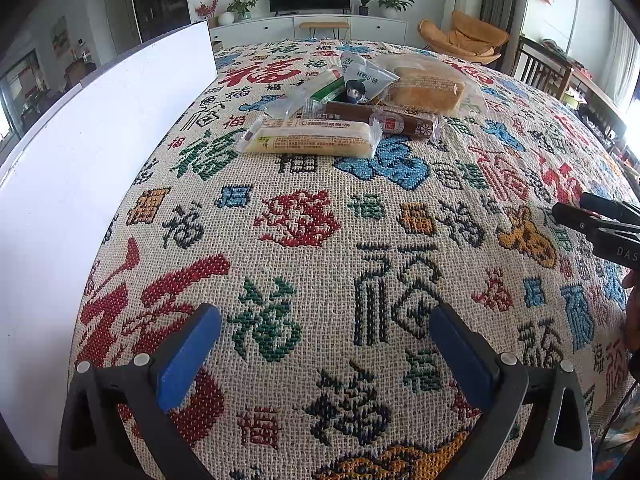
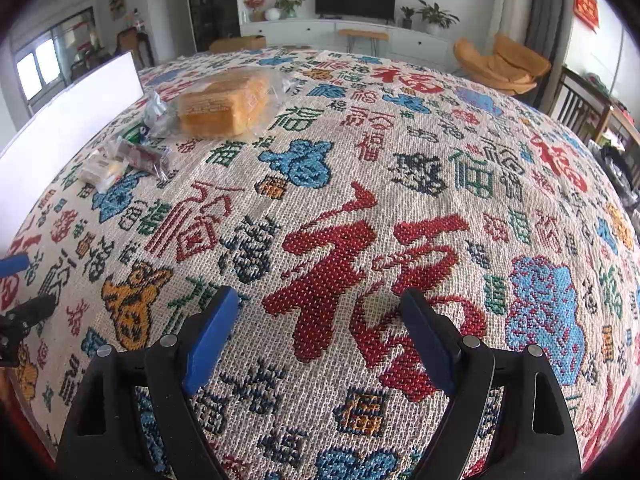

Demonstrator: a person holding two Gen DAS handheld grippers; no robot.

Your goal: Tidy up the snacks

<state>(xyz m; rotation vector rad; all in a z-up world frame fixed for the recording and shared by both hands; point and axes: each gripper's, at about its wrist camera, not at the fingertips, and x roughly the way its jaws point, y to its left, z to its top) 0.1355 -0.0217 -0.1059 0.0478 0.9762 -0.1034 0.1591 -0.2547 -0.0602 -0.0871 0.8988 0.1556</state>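
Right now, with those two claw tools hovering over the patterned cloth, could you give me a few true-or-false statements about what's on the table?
1. Both the left gripper and the right gripper are open and hold nothing. True.
2. The bagged bread loaf lies between the right gripper's fingers. False: it lies far off, among the other snacks.
3. The pale wrapped bar is the snack nearest the left gripper. True.
4. The snacks sit inside the white box. False: they lie on the patterned tablecloth beside it.

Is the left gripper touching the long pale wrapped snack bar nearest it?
Apart. The left wrist view shows the left gripper open, with bare patterned cloth between it and the pale wrapped snack bar.
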